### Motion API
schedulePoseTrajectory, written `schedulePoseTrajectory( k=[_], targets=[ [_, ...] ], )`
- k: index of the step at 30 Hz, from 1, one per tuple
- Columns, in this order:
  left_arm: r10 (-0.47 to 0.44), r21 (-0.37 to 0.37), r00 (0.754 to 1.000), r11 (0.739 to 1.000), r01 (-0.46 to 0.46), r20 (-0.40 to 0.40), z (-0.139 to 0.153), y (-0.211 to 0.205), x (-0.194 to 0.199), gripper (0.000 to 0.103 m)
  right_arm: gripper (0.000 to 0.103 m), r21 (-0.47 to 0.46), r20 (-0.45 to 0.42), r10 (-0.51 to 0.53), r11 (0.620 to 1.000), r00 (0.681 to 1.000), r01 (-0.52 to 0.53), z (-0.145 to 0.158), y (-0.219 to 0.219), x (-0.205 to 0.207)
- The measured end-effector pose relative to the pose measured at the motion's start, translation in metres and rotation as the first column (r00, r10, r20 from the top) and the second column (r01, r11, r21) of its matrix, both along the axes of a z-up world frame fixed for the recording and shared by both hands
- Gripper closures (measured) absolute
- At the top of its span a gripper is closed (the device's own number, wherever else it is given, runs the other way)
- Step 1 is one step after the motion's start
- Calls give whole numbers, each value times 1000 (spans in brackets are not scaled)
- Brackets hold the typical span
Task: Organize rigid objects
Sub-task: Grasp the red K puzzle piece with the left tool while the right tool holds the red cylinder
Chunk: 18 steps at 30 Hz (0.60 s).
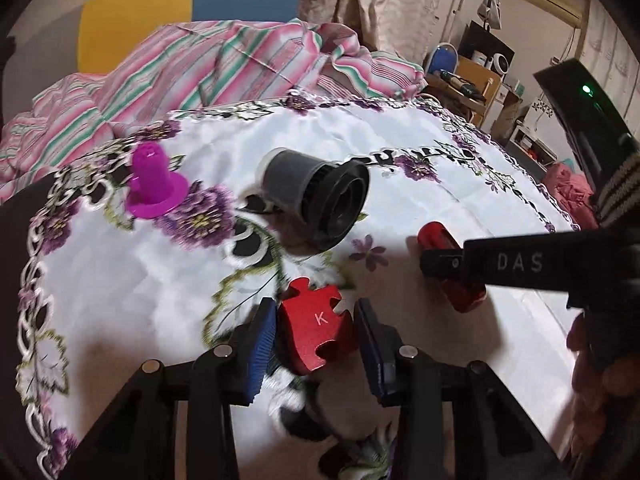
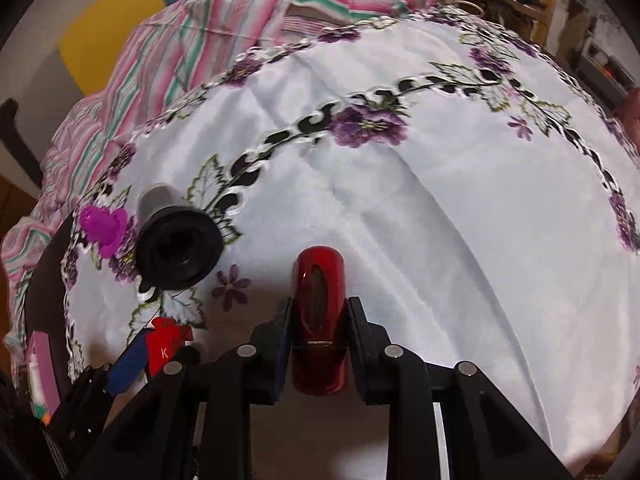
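**Both grippers loaded, one red item each**

Here my left gripper (image 1: 316, 332) is clamped on a red puzzle piece (image 1: 318, 330) marked with a white K, its blue pads (image 1: 260, 344) pressed against the piece's two sides. The piece sits just above the white cloth (image 1: 160, 280) with purple flowers that covers the surface; whether it touches the cloth I cannot tell.

My right gripper (image 2: 318, 344) is closed around a glossy red case (image 2: 320, 316), a rounded oblong thing lying lengthwise between the fingers, its far end poking out past the fingertips over the cloth (image 2: 440, 220). From the left camera the same red case (image 1: 452, 268) shows to the right of the puzzle piece, near it, partly hidden by the black finger marked DAS.

Further out on the cloth, a black and grey cylindrical filter (image 1: 316, 196) lies on its side with its wide open end turned toward me. Left of it, a small way apart, a purple plastic part (image 1: 154, 186) stands upright on its broad base. In the right camera the filter (image 2: 176, 244) and the purple part (image 2: 102, 226) sit close together at the left.

Behind the surface lies a crumpled pink and green striped blanket (image 1: 208, 64).
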<state>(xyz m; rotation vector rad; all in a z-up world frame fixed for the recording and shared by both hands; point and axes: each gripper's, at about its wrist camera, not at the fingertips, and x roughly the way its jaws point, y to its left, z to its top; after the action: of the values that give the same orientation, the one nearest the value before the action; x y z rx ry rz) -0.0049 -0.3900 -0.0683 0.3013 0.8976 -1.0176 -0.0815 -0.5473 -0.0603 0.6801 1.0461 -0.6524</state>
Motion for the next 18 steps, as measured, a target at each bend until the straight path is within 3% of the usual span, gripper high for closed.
schedulePoseTrajectory(
  k=[4,8,18],
  targets=[
    [48,-17,999,999,-48,-15,1,28,5,63,77,19,31,71,997,997,-72,0,10,11],
    [118,-51,991,991,-120,-56,1,66,14,65,77,-39,9,168,985,986,-168,3,30,25],
    [140,-85,988,986,-146,-71,0,108,8,66,77,-129,-58,292,946,955,-298,2,53,41]
  ],
)
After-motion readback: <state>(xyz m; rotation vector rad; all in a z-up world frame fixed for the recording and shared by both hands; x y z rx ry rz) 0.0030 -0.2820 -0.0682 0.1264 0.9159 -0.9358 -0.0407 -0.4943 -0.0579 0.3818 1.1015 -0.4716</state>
